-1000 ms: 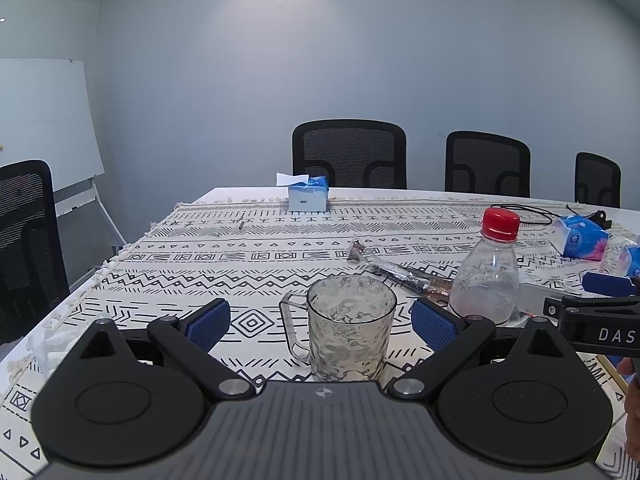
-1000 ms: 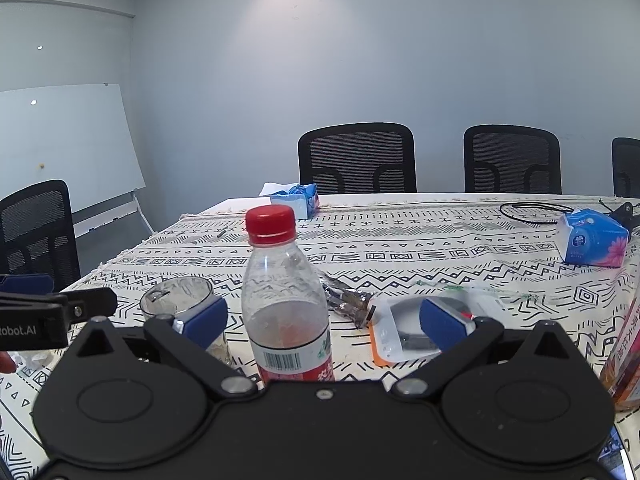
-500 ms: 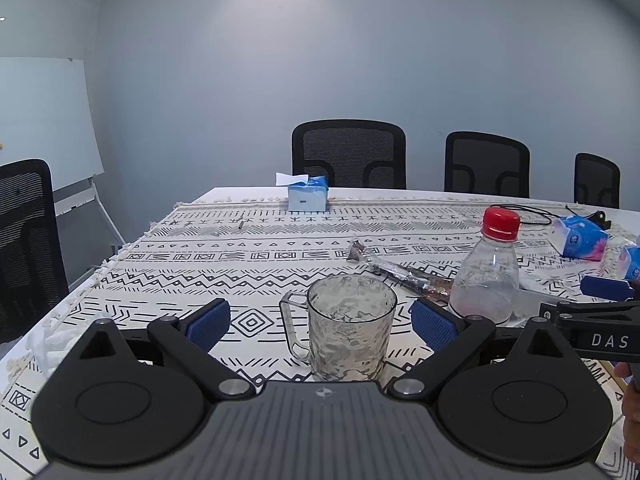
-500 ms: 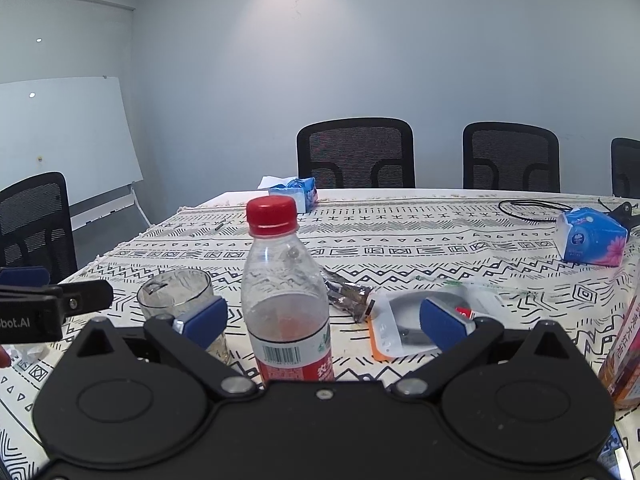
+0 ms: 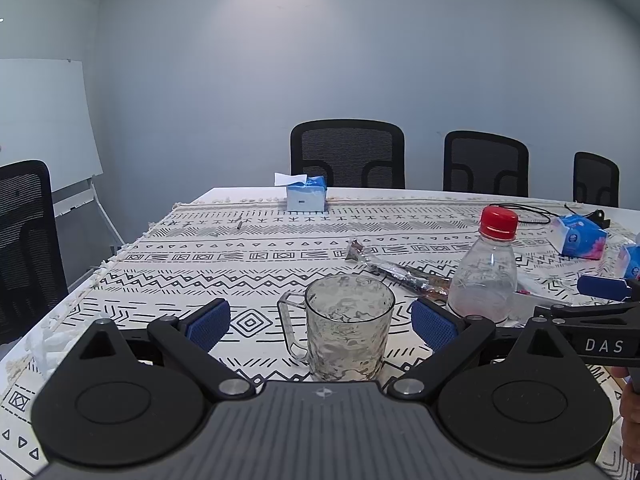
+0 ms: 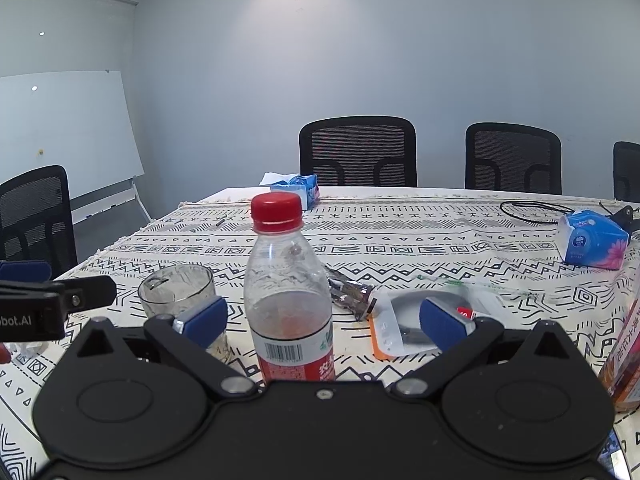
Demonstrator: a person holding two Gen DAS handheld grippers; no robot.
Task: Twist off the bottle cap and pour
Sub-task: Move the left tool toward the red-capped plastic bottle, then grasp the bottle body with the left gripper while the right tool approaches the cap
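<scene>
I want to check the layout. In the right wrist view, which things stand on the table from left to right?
Glass mug → bottle → snack wrapper → clear packet → tissue pack.

The bottle point(image 6: 290, 300) base is hidden behind the right hand-held gripper point(image 6: 322, 322). At three o'clock, an orange package point(image 6: 626, 356) is cut off. The glass mug point(image 5: 349, 340) bottom is hidden.

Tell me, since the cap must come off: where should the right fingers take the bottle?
Grip the bottle on its straight lower body, around the label, coming in level from the near side. It stands upright between the open right gripper, and the shoulder above tapers, so the fingers would likely slip there. That leaves the cap free.
</scene>
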